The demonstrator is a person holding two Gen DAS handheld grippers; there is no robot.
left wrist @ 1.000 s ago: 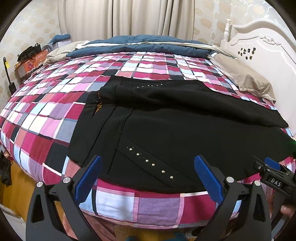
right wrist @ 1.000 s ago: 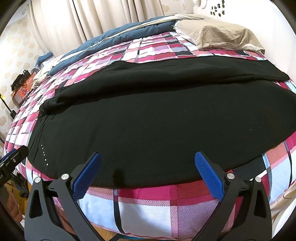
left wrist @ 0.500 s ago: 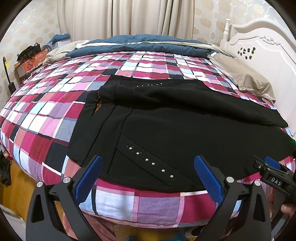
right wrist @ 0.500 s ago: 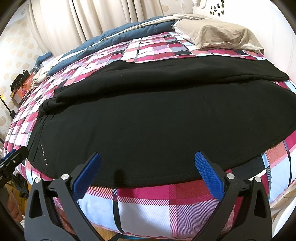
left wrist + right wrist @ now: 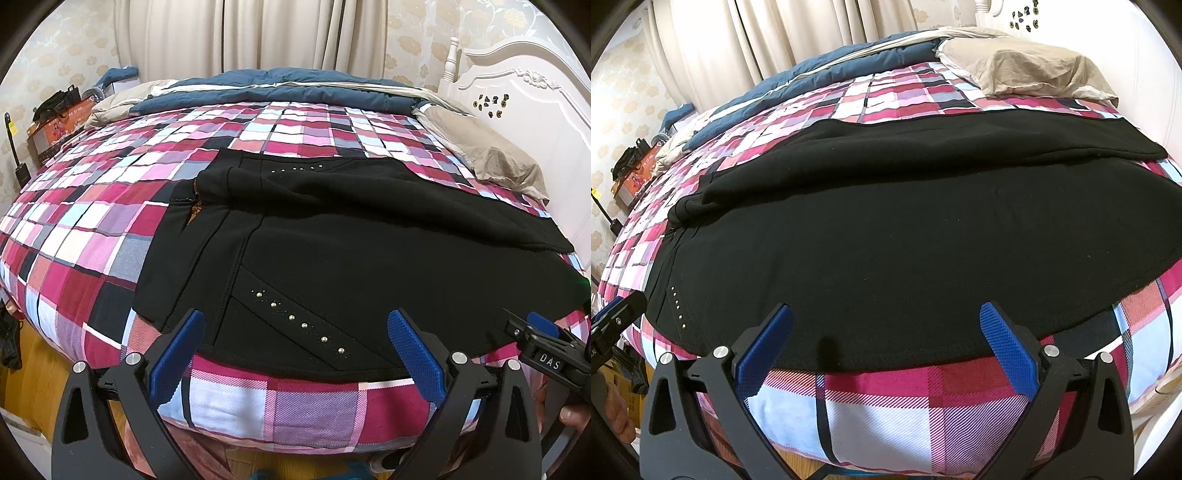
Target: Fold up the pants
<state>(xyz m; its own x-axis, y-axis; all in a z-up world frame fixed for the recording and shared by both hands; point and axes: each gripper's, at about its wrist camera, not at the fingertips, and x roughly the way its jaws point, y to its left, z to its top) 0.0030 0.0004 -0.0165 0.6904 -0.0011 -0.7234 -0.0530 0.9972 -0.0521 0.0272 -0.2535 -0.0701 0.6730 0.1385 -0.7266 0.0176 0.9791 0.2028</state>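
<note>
Black pants (image 5: 369, 266) lie spread flat across the checked bedspread (image 5: 92, 229), near the bed's front edge, with 1 leg lying partly over the other toward the beige pillow (image 5: 1027, 70). Left gripper (image 5: 295, 347) sits by the studded waist end, jaws wide apart, holding nothing; right gripper (image 5: 886, 341) likewise gapes empty over the near hem

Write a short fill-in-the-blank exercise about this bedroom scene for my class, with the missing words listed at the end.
1. The black pants lie spread on a bedspread with a ____ pattern.
2. The left gripper and the right gripper both have their jaws ____.
3. The pads on the gripper fingers are coloured ____.
4. A beige pillow lies next to the white ____.

Missing words: checked; open; blue; headboard
</note>
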